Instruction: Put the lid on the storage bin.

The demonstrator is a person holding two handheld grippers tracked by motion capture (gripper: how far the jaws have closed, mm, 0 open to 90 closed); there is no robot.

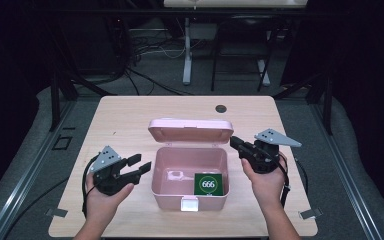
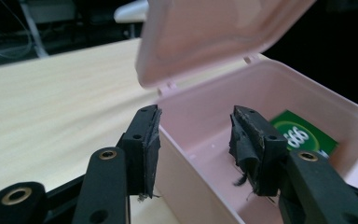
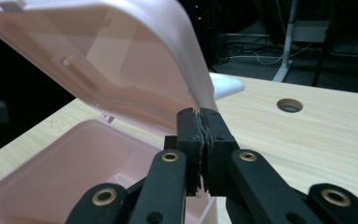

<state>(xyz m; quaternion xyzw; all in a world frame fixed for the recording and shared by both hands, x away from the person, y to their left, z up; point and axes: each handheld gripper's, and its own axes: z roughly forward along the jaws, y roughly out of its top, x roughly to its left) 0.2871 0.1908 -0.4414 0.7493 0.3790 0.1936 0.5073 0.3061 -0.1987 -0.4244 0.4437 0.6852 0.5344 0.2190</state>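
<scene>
A pink plastic box (image 1: 170, 197) stands open in the middle of the table, its lid (image 1: 190, 131) tilted up at the back. Inside, at the front right, lies a green card (image 1: 208, 184) marked 666. My left gripper (image 1: 141, 163) hovers just left of the box and is open. In the left gripper view its jaws (image 2: 196, 126) stand apart with nothing between the pads, facing the box's near wall (image 2: 200, 182) and the green card (image 2: 303, 133). My right gripper (image 1: 233, 141) is shut at the lid's right edge, and its tips (image 3: 200, 114) sit close beside the lid (image 3: 121, 60).
A white latch (image 1: 189, 203) hangs on the box's front wall. A round cable hole (image 1: 221, 108) sits in the wooden table (image 1: 120, 120) behind the box. Beyond the far edge are dark floor, cables and table legs.
</scene>
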